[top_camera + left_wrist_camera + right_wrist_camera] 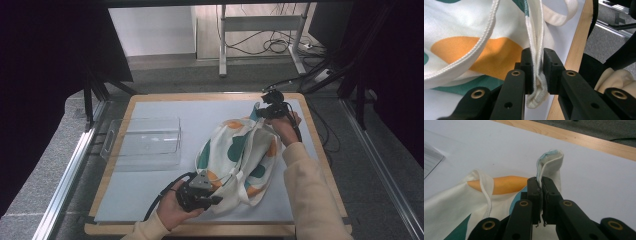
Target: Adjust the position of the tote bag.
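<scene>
A: Nearest the lens, low in the frame, the left gripper (197,192) has its jaws clamped on the cloth's (240,160) doubled hem.

B: And the right gripper (270,107), upper right, pinches the far corner; the cloth lies diagonally between them on the desk (150,192).

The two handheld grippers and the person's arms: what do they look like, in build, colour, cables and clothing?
Both the left gripper and the right gripper are black, each with two flat-faced jaws on bars with brass-coloured rivets. The left one has a grey three-cornered plate on top and a black cable trailing off. The person wears a cream long-sleeved top with ribbed cuffs.
</scene>
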